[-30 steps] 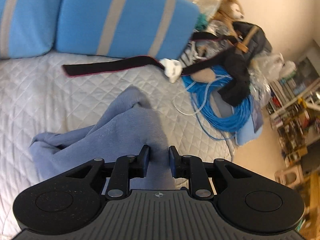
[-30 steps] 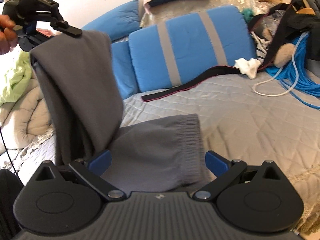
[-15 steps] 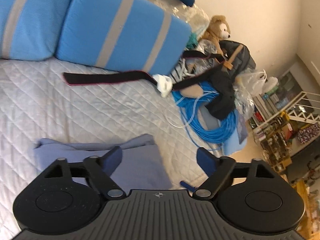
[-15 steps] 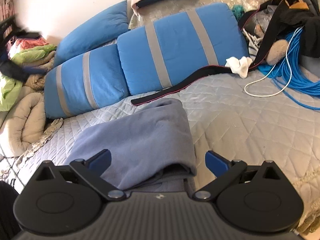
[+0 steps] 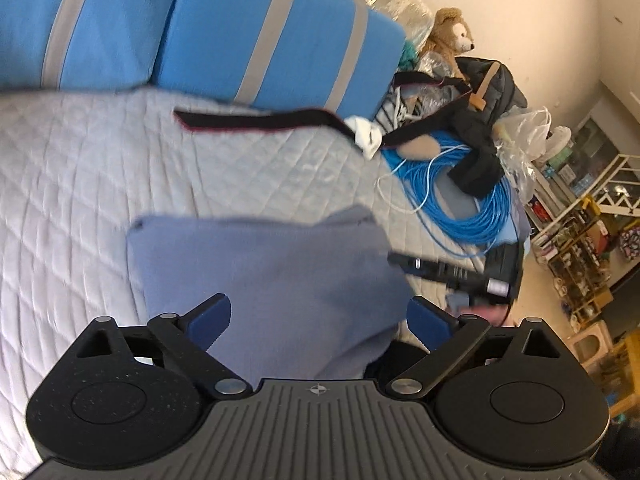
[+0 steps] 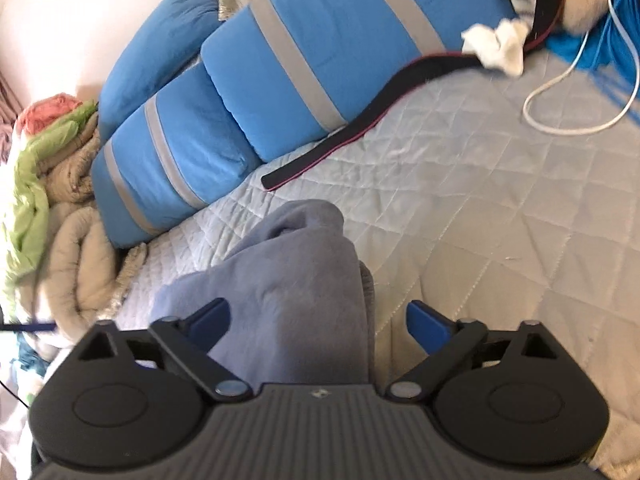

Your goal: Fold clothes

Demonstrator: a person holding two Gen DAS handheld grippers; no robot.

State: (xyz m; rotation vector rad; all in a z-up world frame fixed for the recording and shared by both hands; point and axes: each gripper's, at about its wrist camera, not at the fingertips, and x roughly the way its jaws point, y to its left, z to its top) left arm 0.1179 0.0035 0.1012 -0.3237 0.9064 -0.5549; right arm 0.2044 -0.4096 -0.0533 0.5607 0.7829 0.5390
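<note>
Task status, judged from the present lay: grey-blue garment folded into a compact, roughly rectangular bundle, lying on the quilted bed near both cameras. In the right wrist view, same garment with a rounded, slightly puffed far end and a darker layer showing along its right edge; fold not fully flat. Probably left to do: press or square the bundle, then set it aside. No other unfolded garment identifiable on the open quilt.

Left claw: fingers spread wide apart, gripping nothing, positioned over the near edge of the garment. Right claw: fingers likewise spread wide, gripping nothing, over the near end of the garment. In the left wrist view, right claw visible as a blurred dark shape just beside the right edge of the bundle.

Count:
- Folded garment: one.
- Blue pillows with grey stripes: two, plus one plain blue pillow behind, far left.
- Black strap: one, far, at the foot of the pillows.
- White cloth lump: one, at the strap's right end.
- Blue cable coil: one, far right.
- Teddy bear: one, far right.
- Heap of bedding: one, far left; item count cannot be told.
</note>
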